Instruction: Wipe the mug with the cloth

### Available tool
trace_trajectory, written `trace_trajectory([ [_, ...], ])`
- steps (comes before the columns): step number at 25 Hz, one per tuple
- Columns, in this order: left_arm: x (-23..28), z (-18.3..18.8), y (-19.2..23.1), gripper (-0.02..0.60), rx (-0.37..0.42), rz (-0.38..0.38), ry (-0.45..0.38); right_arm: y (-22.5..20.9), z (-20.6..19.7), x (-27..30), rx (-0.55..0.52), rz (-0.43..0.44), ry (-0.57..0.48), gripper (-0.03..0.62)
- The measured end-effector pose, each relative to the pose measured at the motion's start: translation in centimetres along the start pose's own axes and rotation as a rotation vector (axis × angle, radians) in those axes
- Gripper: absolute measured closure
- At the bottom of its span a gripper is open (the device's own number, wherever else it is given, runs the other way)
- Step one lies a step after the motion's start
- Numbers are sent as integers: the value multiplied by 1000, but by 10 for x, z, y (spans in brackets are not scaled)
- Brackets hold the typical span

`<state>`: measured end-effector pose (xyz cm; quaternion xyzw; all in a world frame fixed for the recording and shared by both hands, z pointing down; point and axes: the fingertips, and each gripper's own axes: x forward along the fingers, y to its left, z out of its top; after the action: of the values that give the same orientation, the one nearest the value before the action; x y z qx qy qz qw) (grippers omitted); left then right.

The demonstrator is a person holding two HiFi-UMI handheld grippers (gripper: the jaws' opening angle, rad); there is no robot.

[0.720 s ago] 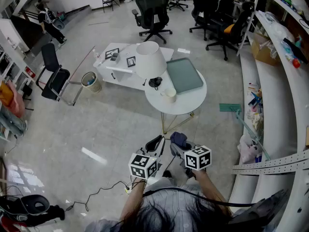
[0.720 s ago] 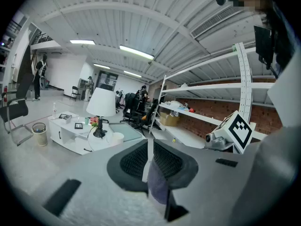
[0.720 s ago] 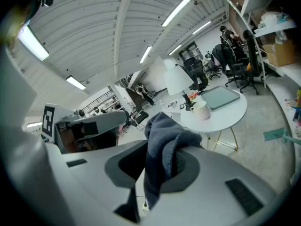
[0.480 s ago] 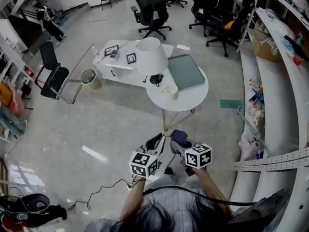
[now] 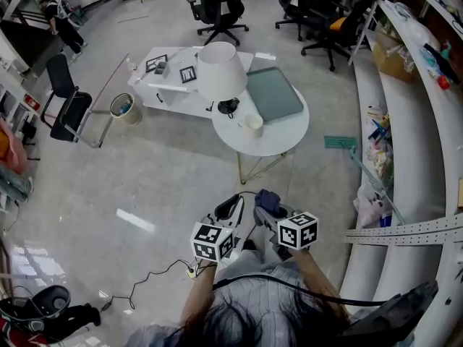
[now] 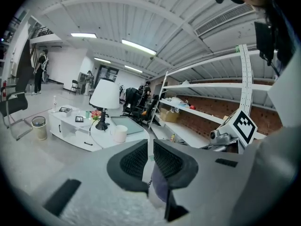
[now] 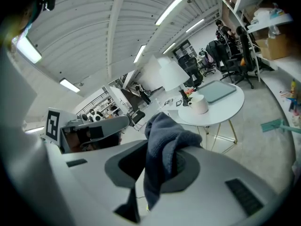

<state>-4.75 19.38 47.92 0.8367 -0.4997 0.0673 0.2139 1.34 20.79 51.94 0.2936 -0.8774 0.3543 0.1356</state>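
My right claw [image 7: 157, 166] is clamped on the dark blue cloth [image 7: 164, 140], ready for wiping. My left claw [image 6: 150, 159] is nearly closed and empty. The mug [image 5: 252, 123] stands just beside the lamp [image 5: 222, 71] on the round worktop [image 5: 278, 139], out of reach.

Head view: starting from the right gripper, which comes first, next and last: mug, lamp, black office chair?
1. Mug, on the round table, nearest.
2. Lamp, just behind the mug, to its left.
3. Black office chair, at the room's far end, past the tables.
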Motion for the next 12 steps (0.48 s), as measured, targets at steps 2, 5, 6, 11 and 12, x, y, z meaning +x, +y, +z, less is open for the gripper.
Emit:
trace_trajectory([
  [2,5,-3,4,543,-8,3,10,-8,2,3,13,-5,2,516],
  [5,14,-4,14,543,-20,19,19,-23,8,12,24,-13,17,514],
  [6,18,-4,18,543,-23,25,21,-28,12,16,26,-11,21,514],
  [11,43,7,45,543,-17,60,31,-56,43,45,30,14,39,516],
  [12,49,12,51,543,-14,67,33,-61,50,52,26,18,47,514],
])
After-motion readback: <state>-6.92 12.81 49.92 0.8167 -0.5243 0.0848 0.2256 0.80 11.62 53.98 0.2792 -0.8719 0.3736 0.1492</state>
